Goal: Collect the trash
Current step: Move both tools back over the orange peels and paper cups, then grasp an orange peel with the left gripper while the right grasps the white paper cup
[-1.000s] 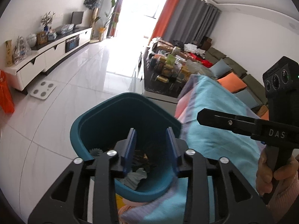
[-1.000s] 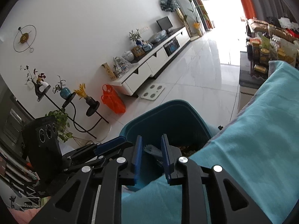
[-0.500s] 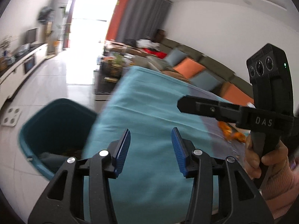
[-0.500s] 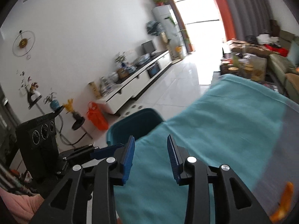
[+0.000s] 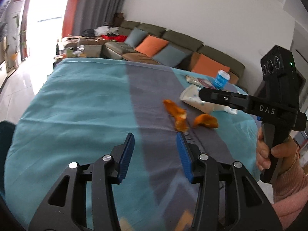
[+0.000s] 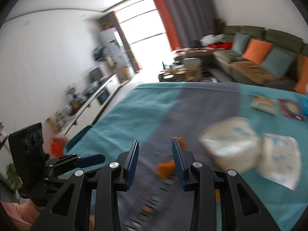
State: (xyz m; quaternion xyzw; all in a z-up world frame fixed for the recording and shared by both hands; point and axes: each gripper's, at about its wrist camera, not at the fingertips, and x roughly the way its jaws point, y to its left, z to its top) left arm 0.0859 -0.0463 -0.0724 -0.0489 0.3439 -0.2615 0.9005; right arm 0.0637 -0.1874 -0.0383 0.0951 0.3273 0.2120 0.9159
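1. Both grippers are over the cloth-covered bench (image 5: 77,100) and facing the litter; I'd call this the reach for the next pickup.
2. Left gripper (image 5: 156,154): jaws spread, nothing between them, its view aimed at the near orange peels (image 5: 177,113).
3. Right gripper (image 6: 155,159): jaws spread and empty too, blurred orange scraps just beyond its right finger.
4. The count, from the left wrist view: three peel pieces close together on the grey stripe, one crumpled white wrapper (image 5: 194,100) just behind them, a blue-and-white cup (image 5: 222,78) and two flat packets (image 5: 198,79) at the far right edge.
5. The teal bin (image 5: 5,134) sits off the bench's left edge, well apart from the trash.
6. Next move, I'd judge: drop a gripper onto a peel, pinch it, and carry it left to the bin.
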